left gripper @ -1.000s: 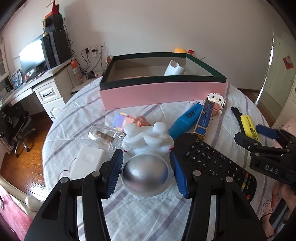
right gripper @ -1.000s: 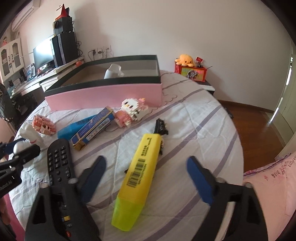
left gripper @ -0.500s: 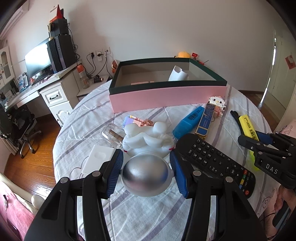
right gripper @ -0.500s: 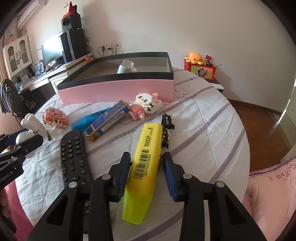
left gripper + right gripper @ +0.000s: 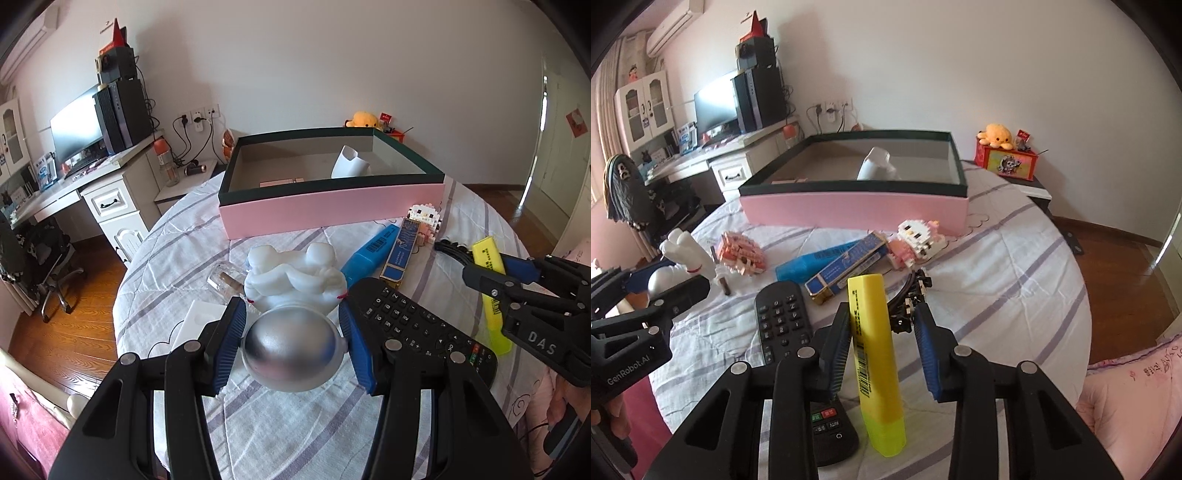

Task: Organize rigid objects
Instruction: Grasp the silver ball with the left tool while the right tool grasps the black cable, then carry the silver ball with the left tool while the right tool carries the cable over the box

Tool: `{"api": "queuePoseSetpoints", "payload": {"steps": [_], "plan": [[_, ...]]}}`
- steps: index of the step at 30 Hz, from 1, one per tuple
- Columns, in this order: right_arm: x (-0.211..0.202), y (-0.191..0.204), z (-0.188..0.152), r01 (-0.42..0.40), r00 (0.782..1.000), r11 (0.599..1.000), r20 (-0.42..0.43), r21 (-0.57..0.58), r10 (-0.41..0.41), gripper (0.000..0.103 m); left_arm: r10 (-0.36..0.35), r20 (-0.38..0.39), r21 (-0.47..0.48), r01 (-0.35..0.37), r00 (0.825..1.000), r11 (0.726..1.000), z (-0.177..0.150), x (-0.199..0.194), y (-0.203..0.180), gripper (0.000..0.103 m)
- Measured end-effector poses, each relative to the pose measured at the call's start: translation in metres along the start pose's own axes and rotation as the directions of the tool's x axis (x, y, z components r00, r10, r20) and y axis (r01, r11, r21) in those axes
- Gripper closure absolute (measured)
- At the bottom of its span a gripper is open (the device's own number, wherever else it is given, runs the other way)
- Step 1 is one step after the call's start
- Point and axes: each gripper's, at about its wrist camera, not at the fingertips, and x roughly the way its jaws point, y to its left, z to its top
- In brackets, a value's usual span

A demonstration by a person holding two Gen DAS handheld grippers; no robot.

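Both grippers are loaded and the step in hand looks like carrying two items to the pink box (image 5: 855, 206), which stands at the far side of the table (image 5: 1015, 266). The left gripper (image 5: 293, 341) is closed about a silver ball (image 5: 291, 345), both blue pads against its sides, holding it on the near side of the box, just short of a white figurine (image 5: 291, 273). A ball offers little flat surface, so it will likely roll out if the pads slacken; keep the squeeze even and level, and lift before crossing the figurine. The right gripper (image 5: 882, 338) has its jaws narrowed around a yellow marker (image 5: 873, 354). The left pad lies against the barrel, while a gap shows on the right, so I cannot tell whether the grip is firm; a further squeeze before moving off would be wise. The marker is held nearer its tip end, the cap end hanging toward the camera, so it may pivot; move it slowly and lengthwise. Between the marker and the box lie a remote (image 5: 783, 325), a black clip (image 5: 910, 295), a blue marker (image 5: 812, 264), a blue carton (image 5: 846, 271) and a block toy (image 5: 916, 242): pass above them. Inside the box a white cup (image 5: 875, 164) sits toward the back wall; set both items down away from it, the ball low against a wall so it cannot run.
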Motion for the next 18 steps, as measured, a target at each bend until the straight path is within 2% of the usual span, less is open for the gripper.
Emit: {"api": "queuePoseSetpoints", "payload": {"steps": [9, 18], "plan": [[0.034, -0.002, -0.014, 0.002, 0.996, 1.000, -0.087, 0.012, -0.001, 0.068, -0.002, -0.021, -0.009, 0.001, 1.000, 1.000, -0.003, 0.007, 0.002, 0.050], [0.038, 0.003, -0.012, 0.019, 0.996, 0.999, -0.083, -0.033, -0.022, 0.068, -0.011, -0.025, -0.013, 0.011, 1.000, 1.000, -0.002, 0.011, 0.003, 0.050]]}}
